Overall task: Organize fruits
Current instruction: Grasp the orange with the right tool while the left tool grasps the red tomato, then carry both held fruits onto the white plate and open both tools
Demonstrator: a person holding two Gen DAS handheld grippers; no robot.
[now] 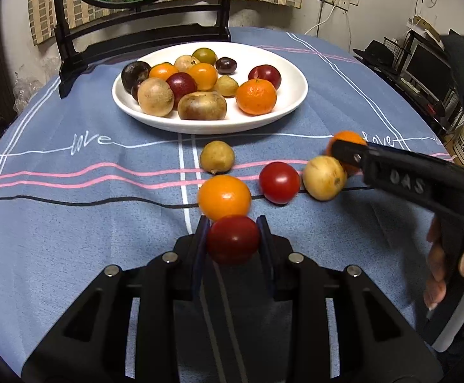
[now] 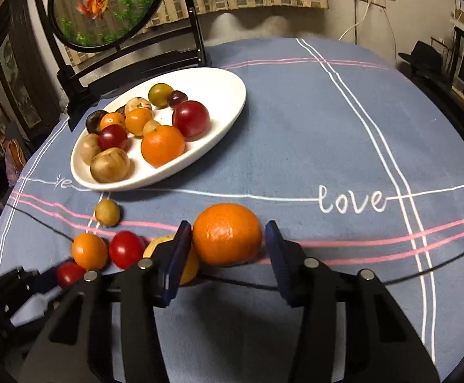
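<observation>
A: Blue cloth covers the desk [image 1: 72, 239], and a white plate [image 1: 289, 73] at the back is already heaped with fruit.

B: Which step is this?

A: Picking up strays. The left tongs [image 1: 233, 239] are clamped on a red fruit [image 1: 233, 242] near the front. The right tongs [image 2: 228, 239] bracket an orange [image 2: 227, 234]; one pad touches, the other stands just off.

B: Next?

A: Probably finish that squeeze, then carry both fruits to the plate.
</observation>
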